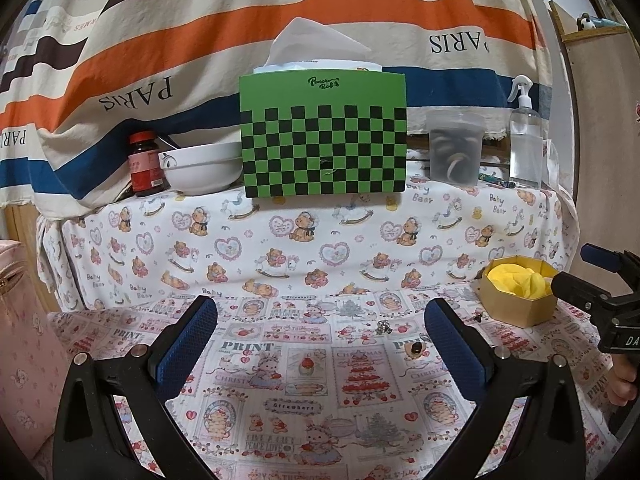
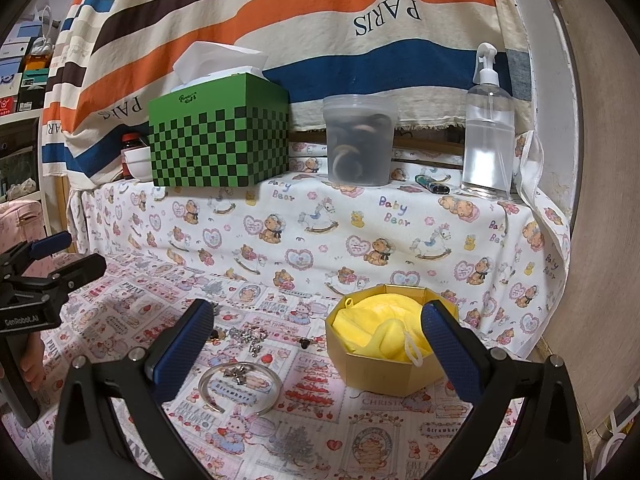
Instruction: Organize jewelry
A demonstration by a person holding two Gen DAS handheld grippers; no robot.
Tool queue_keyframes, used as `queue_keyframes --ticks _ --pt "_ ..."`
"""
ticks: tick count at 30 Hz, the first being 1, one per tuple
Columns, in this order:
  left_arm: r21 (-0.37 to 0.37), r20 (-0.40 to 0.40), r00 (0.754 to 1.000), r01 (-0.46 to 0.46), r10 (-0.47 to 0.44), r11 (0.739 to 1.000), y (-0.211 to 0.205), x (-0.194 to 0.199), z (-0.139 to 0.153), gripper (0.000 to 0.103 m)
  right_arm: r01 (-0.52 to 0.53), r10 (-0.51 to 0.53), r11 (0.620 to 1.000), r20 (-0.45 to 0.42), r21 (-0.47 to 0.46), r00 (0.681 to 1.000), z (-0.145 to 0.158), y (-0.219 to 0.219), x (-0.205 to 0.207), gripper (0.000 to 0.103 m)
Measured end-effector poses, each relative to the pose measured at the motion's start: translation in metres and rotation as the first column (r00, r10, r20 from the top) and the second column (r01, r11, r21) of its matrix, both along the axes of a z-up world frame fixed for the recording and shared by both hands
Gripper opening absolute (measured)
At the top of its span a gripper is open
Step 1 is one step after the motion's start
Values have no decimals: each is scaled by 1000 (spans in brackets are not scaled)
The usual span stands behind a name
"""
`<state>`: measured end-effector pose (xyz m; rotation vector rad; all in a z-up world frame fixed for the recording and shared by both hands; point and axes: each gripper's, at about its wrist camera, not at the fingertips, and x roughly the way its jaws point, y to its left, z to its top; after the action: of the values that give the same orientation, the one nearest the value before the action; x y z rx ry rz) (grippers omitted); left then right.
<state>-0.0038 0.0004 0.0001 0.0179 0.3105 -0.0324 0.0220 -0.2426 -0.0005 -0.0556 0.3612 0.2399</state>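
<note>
Right wrist view: I see a thin, light, stiff bangle (image 2: 239, 387) between my wide-open, empty jaws; left jaws gape too. Pinch its rim.

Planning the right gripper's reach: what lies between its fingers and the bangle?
Nothing: in the right wrist view, only bare printed cloth separates the open right gripper from the silver bangle.

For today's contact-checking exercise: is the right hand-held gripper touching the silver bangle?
Apart. In the right wrist view the right hand-held gripper is open, and patterned cloth shows between its fingers and the silver bangle.
</note>
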Motion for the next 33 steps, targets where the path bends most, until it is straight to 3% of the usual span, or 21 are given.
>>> queue_keyframes --ticks 26,33 --pt "7 -13 1000 -14 15 1000 0 3 -1 103 -5 5 1000 -7 -9 1000 -1 2 1 103" --pt "-37 -121 993 -19 14 999 8 21 -7 103 11 -11 1000 -9 -21 1000 -2 3 0 103"
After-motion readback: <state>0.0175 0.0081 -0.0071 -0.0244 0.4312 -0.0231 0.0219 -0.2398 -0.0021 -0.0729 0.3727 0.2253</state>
